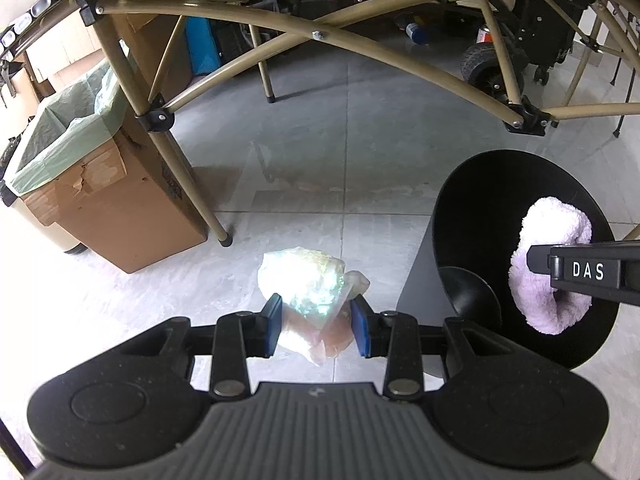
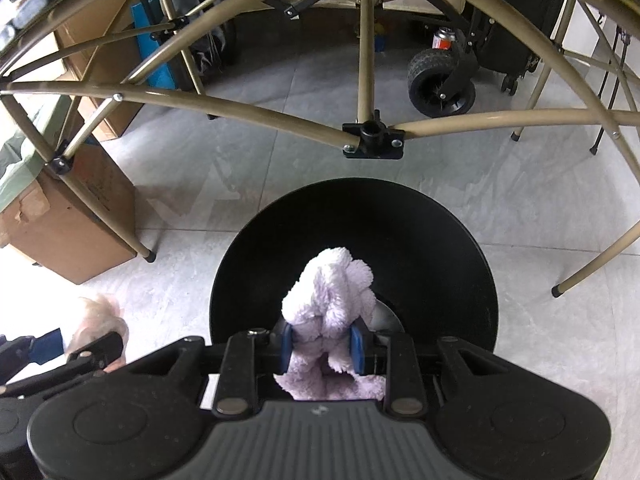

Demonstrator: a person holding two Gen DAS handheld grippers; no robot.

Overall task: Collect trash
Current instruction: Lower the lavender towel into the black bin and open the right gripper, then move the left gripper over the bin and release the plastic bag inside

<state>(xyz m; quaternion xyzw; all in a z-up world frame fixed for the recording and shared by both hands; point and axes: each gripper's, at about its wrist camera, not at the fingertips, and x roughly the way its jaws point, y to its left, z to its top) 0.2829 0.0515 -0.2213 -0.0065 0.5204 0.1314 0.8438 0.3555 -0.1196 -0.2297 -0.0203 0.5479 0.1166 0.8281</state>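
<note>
Here the left gripper (image 1: 316,326) has its fingers pinching a crumpled plastic wrapper (image 1: 308,288) above the floor, right of the lined cardboard box (image 1: 100,196). It looks light, soft and slippery, best held around its bunched middle. The right gripper (image 2: 323,346), marked "DAS", pinches a fluffy lilac cloth (image 2: 332,300) over a black dish (image 2: 352,232).

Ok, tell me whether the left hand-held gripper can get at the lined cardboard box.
Probably yes: the left hand-held gripper, holding the crumpled wrapper, has bare floor toward the box; only a table leg beside it crowds the way.
</note>
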